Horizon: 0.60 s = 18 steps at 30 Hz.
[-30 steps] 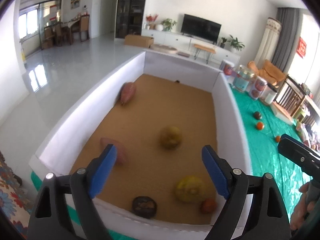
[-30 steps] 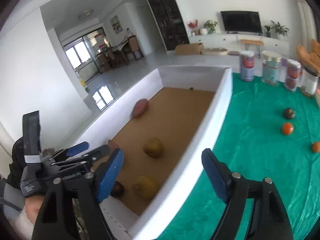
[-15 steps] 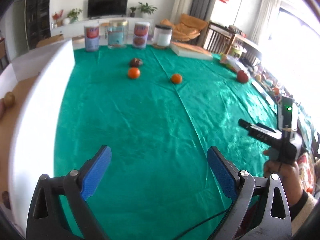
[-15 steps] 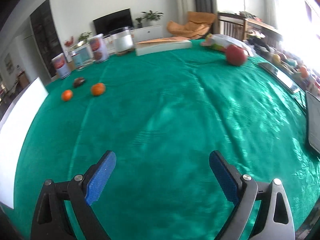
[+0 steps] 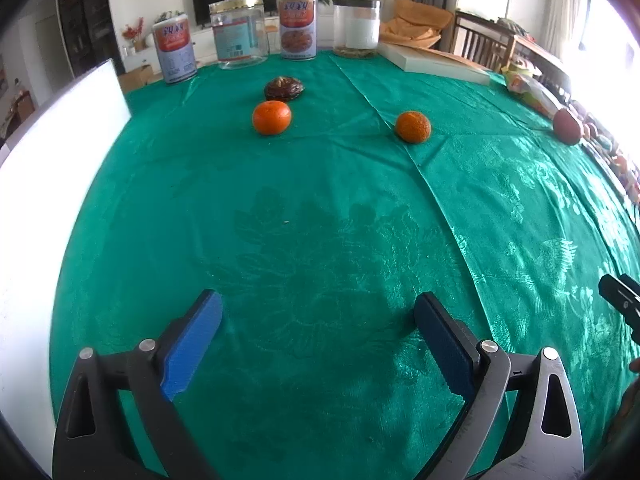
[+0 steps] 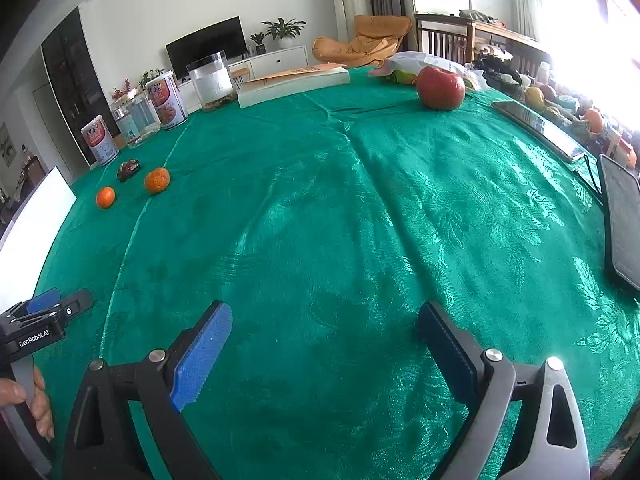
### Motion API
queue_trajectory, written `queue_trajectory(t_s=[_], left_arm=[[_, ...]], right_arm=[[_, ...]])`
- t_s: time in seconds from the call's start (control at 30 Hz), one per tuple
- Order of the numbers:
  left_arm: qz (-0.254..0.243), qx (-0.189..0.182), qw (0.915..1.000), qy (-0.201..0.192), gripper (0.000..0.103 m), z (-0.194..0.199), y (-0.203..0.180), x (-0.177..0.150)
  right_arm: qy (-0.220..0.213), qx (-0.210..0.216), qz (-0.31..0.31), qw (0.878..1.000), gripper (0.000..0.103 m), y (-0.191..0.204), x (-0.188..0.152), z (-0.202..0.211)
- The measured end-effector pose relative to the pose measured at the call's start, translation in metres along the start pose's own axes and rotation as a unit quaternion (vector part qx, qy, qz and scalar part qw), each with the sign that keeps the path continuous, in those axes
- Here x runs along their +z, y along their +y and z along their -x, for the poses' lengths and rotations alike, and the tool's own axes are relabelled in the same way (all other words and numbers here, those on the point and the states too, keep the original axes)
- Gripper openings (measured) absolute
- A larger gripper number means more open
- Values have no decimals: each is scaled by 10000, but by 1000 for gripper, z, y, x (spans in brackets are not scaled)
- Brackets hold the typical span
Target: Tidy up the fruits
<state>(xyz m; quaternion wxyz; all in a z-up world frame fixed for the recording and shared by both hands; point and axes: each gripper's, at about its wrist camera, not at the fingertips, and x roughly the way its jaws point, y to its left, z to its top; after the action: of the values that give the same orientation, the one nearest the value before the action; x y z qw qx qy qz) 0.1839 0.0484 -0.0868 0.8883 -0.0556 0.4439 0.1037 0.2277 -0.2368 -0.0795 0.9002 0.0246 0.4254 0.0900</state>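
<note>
Two tangerines [image 5: 271, 117] [image 5: 413, 127] and a dark brown fruit [image 5: 284, 88] lie on the green tablecloth [image 5: 320, 220], far ahead of my left gripper [image 5: 318, 304]. Its blue pads stand wide open over bare cloth with nothing between them. A red apple [image 6: 440, 88] sits at the far side in the right wrist view, well beyond my right gripper [image 6: 325, 310], which is also open and empty. The white box wall [image 5: 48, 184] rises along the left edge. The same tangerines [image 6: 157, 180] [image 6: 105, 197] show small at far left.
Two printed cans [image 5: 175, 53] [image 5: 298, 26] and two clear jars [image 5: 238, 32] [image 5: 357, 27] line the table's far edge. A flat white box [image 5: 436, 65] lies beside them. A plastic bag [image 6: 420, 64], a tablet [image 6: 536, 130] and a dark screen [image 6: 622, 228] sit on the right.
Both views have swung from the white box with its fruit round to the green cloth. The left gripper has since come lower and nearer the tangerines; the right has held still.
</note>
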Motion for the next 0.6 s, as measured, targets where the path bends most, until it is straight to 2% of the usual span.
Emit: queue_trajectory(t_s=[0.2, 0.6], left_arm=[[-13, -3, 10000, 49, 102, -5, -2, 3], [-15, -12, 10000, 57, 103, -6, -2, 4]], right_arm=[[79, -61, 120, 9999, 98, 5, 0, -3], [150, -96, 232, 9996, 102, 8, -1, -5]])
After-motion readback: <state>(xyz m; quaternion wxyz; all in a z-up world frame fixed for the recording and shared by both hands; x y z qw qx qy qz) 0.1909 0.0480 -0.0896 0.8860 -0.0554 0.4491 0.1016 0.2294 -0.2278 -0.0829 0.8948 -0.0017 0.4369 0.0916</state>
